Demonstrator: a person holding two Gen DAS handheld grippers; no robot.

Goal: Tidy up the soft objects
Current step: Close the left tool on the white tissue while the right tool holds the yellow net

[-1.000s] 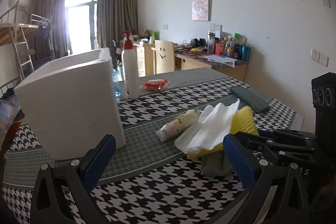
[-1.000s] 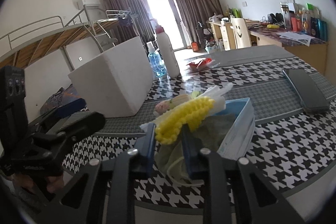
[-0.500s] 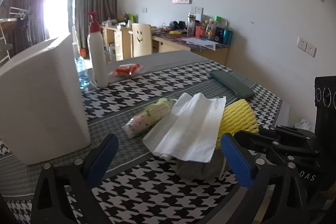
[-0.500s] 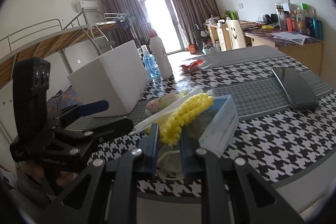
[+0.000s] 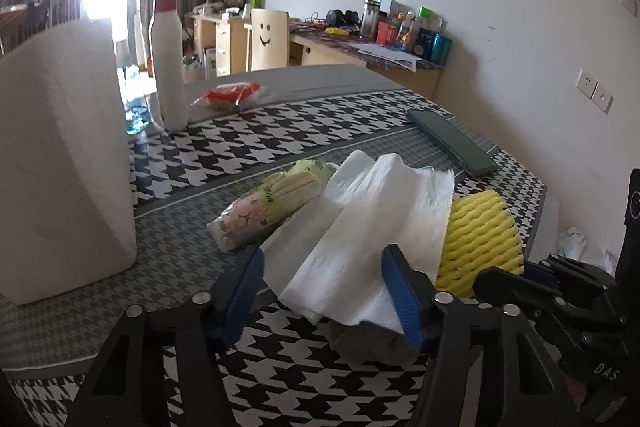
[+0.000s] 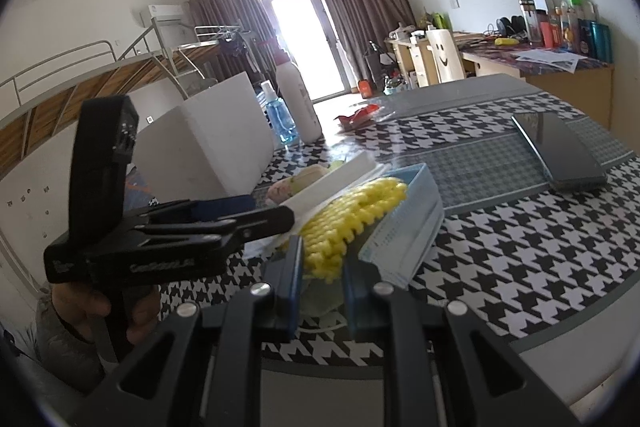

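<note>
A pile of soft things lies on the houndstooth table (image 5: 280, 131). On top is a white tissue (image 5: 360, 227), with grey cloth (image 5: 372, 339) under it. My left gripper (image 5: 322, 293) straddles the tissue's near end with its jaws closing. The right pad touches the tissue's edge and the left pad stands clear. My right gripper (image 6: 322, 279) is shut on the yellow foam net (image 6: 348, 215), beside a light blue face mask (image 6: 404, 227). In the left wrist view the net (image 5: 478, 243) and right gripper (image 5: 500, 277) sit just right of the tissue. A floral packet (image 5: 272, 211) lies behind the pile.
A white foam box (image 5: 60, 167) stands at the left. Behind it are a white pump bottle (image 5: 168, 67), a blue spray bottle (image 6: 280, 115) and a red packet (image 5: 228, 97). A dark flat phone (image 6: 560, 151) lies at the right. A hand (image 6: 80, 307) holds the left gripper.
My left gripper has come forward and down over the tissue, and its jaws have narrowed around it. The right gripper stays shut on the yellow net, barely moved.
</note>
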